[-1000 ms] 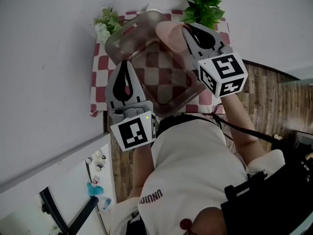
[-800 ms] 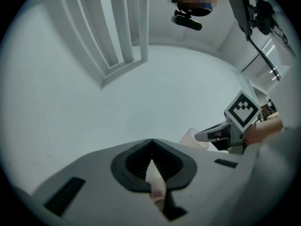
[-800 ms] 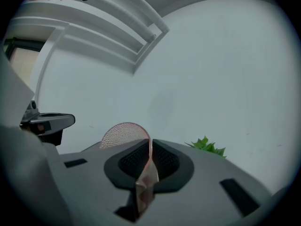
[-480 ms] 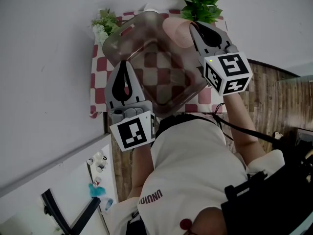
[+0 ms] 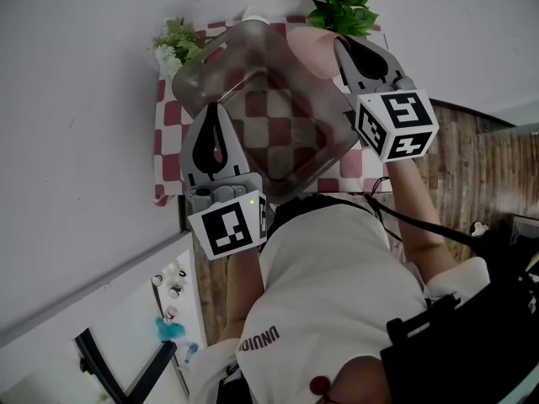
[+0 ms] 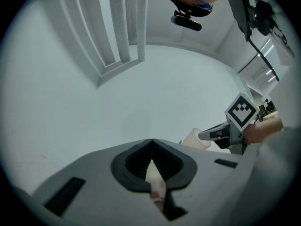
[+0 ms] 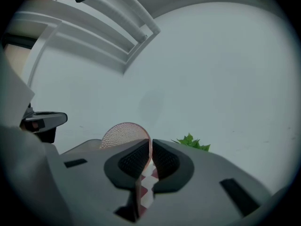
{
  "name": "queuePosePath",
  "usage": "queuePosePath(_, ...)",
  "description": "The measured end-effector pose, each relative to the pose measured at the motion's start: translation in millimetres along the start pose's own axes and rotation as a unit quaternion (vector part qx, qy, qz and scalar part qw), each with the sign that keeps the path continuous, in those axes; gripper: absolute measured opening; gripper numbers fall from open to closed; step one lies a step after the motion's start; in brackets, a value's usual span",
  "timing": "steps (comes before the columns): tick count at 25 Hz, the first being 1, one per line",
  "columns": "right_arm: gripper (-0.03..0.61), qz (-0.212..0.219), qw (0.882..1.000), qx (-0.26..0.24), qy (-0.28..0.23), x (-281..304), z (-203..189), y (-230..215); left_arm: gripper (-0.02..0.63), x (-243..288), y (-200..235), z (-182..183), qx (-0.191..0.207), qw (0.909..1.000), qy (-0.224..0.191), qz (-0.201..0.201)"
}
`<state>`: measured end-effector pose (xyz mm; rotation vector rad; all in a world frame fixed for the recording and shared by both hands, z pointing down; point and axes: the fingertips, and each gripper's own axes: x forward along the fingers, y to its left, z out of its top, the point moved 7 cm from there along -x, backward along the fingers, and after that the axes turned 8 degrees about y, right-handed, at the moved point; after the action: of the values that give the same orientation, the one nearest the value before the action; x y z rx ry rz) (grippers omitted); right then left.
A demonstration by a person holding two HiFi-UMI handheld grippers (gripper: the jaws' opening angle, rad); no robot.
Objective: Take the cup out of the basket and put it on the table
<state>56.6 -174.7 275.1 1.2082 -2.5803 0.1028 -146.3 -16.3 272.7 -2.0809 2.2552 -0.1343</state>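
Note:
A translucent brown basket [image 5: 253,74] stands on the red-and-white checked tablecloth [image 5: 167,154]. My left gripper [image 5: 216,116] is shut on the basket's near left wall; the thin wall [image 6: 154,178] shows between its pads in the left gripper view [image 6: 151,147]. A pale pink textured cup [image 5: 310,47] hangs over the basket's far right rim, pinched by its rim in my shut right gripper [image 5: 344,47]. In the right gripper view the cup [image 7: 123,134] sits just left of the closed jaws [image 7: 150,149]. The left gripper view also catches the cup [image 6: 195,139] and the right gripper [image 6: 221,134].
A green leafy plant [image 5: 338,0] stands at the table's far right corner, close behind the cup, and also appears as a plant [image 7: 190,142] in the right gripper view. A white-flowered plant [image 5: 173,45] stands at the far left. Wooden floor [image 5: 459,167] lies to the right.
My right gripper has carried the cup to the right and farther away, from over the basket's inside toward its far right rim. The left gripper has stayed on the basket wall.

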Motion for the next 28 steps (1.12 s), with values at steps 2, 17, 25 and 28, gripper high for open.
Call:
queuePosePath(2, 0.035, -0.006, 1.0, 0.004, 0.001, -1.1, -1.1, -3.9, 0.012, 1.2, -1.3, 1.1, 0.001, 1.0, 0.0, -0.002)
queuePosePath(17, 0.035, -0.054, 0.998, 0.035, 0.017, -14.9, -18.6, -33.7, 0.012, 11.3, -11.4, 1.7, -0.002, 0.9997, -0.001, -0.023)
queuePosePath(25, 0.035, -0.07, 0.996, 0.045, 0.029, -19.4, -28.2, -43.3, 0.012, 16.1, -16.7, 1.4, -0.002, 0.9995, 0.001, -0.033)
queuePosePath(28, 0.035, -0.075, 0.995, 0.048, 0.034, -20.8, -31.4, -46.2, 0.012, 17.7, -18.4, 1.8, -0.001, 0.9993, 0.001, -0.036)
